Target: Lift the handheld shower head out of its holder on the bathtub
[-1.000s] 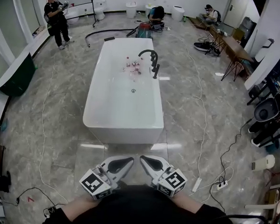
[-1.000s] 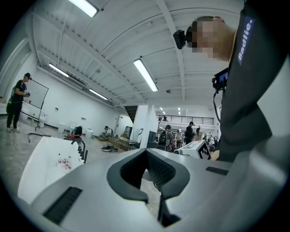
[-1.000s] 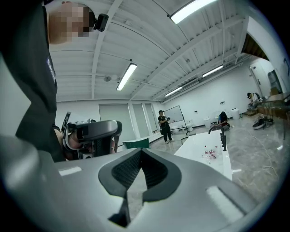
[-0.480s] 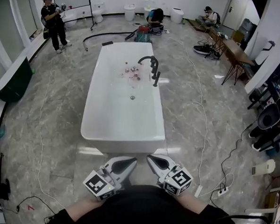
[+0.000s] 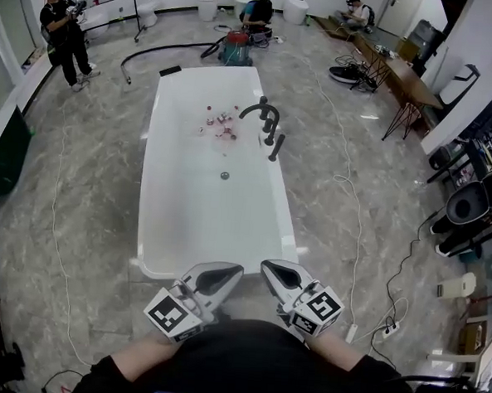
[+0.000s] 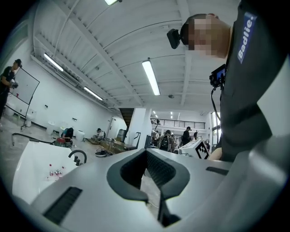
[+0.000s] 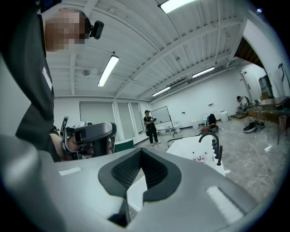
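A white freestanding bathtub (image 5: 156, 196) runs away from me in the head view. On its right rim stands a black arched faucet (image 5: 260, 110), and just nearer me the black handheld shower head (image 5: 276, 147) stands upright in its holder. My left gripper (image 5: 235, 272) and right gripper (image 5: 268, 268) are held side by side at the tub's near end, both shut and holding nothing, far short of the shower head. The right gripper view shows the shower head (image 7: 220, 155) beyond the right gripper (image 7: 141, 150). The left gripper view shows the faucet (image 6: 78, 155) past the left gripper (image 6: 146, 152).
Several small bottles (image 5: 221, 121) lie in the tub near the drain (image 5: 225, 175). White cables (image 5: 351, 208) and a power strip (image 5: 387, 327) lie on the floor at right. A person (image 5: 63, 31) stands at the far left. A black hose (image 5: 152, 49) and tables (image 5: 407, 83) lie beyond.
The tub has come closer in the head view, and both grippers now reach its near end. Their jaws have stayed shut.
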Motion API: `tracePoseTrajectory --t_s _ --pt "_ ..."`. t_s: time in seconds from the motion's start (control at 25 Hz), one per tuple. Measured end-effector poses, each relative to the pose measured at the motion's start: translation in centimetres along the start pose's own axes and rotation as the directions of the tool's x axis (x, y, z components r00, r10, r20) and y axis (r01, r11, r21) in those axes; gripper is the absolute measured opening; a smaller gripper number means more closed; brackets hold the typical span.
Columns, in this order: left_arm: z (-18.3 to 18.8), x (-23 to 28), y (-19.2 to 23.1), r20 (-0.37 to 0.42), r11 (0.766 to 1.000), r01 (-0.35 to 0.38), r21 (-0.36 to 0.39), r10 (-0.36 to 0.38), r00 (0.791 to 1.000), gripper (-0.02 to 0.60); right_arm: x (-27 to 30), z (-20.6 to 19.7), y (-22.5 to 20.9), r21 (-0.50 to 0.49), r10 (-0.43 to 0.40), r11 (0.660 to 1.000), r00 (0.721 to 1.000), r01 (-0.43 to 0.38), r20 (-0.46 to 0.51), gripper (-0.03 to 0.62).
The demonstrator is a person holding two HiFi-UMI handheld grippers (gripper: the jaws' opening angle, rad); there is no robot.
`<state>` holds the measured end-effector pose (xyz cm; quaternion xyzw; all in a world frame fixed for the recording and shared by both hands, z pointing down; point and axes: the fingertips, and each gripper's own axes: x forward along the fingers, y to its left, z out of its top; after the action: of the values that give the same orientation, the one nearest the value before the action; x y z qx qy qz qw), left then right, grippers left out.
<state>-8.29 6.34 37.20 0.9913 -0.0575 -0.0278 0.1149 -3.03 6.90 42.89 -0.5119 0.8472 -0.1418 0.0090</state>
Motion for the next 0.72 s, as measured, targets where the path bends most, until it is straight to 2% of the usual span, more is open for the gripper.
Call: tracePoseTrajectory --t_s 0.16,0.32,0.4,0.56,0.72 --pt "1.3 1.5 4.8 0.015 1.000 0.029 -0.006 -0.029 0.999 0.000 4.2 1.5 -2.8 0.001 -0.024 1.000 1.000 0.024 0.012 0.002" --pt "1.2 3.3 6.9 0.001 0.999 0.037 -0.029 -0.037 0.999 0.000 6.0 2.3 -5.1 -0.003 -0.016 1.000 1.000 0.016 0.004 0.002" --pt "2.0 4.4 7.8 0.026 0.999 0.031 -0.025 -0.030 0.999 0.000 6.6 2.7 -6.2 -0.006 -0.007 1.000 1.000 0.007 0.004 0.002" --pt "1.5 6.0 9.0 -0.009 1.000 0.001 -0.029 -0.001 1.000 0.000 7.4 3.2 -8.2 -0.007 0.028 1.000 1.000 -0.028 -0.004 0.002" --pt "3.0 8.2 10.0 0.031 0.999 -0.034 -0.012 0.034 0.999 0.000 7.8 4.4 -10.6 -0.014 0.063 0.998 0.998 -0.063 -0.009 0.002"
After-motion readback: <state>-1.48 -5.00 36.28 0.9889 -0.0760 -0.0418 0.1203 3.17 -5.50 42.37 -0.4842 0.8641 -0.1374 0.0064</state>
